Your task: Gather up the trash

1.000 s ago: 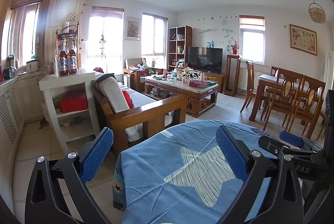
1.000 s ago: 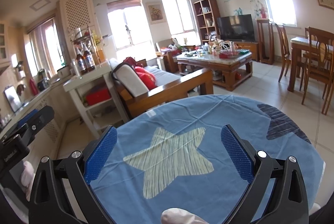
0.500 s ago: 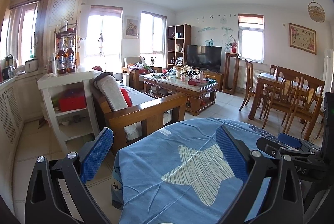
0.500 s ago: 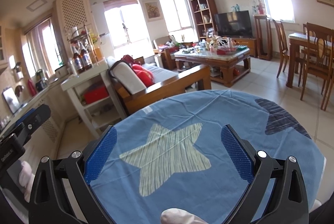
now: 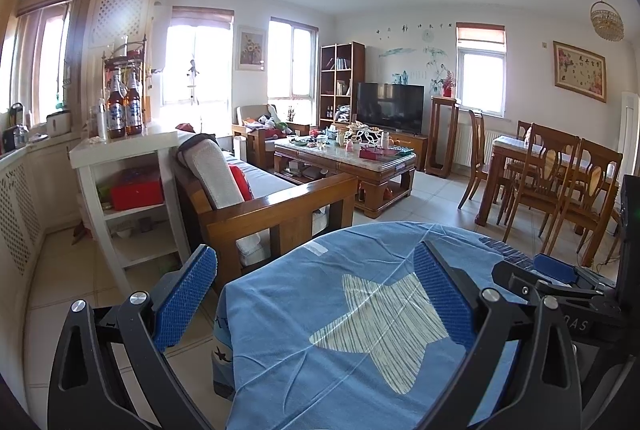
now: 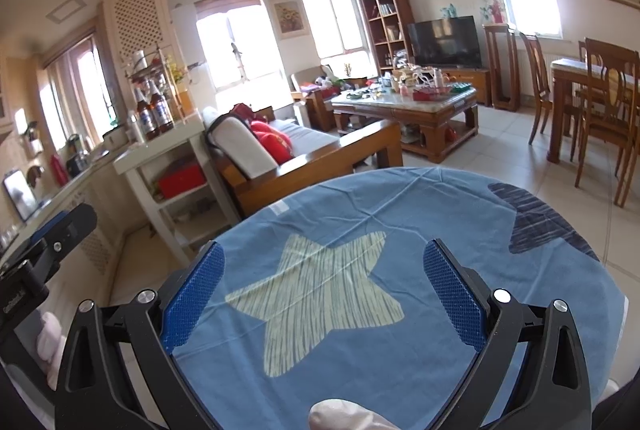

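Black frames with silver screws and blue dimpled pads are seen on the left gripper (image 5: 316,294) and right gripper (image 6: 324,290); a white glove (image 6: 344,416) is worn.

- The left gripper (image 5: 316,294) is hovering with its blue pads spread wide above a blue star-print tablecloth (image 5: 360,330).
- The right gripper (image 5: 556,270) is showing at the right edge.
- A wooden sofa (image 5: 276,205) is standing beyond.
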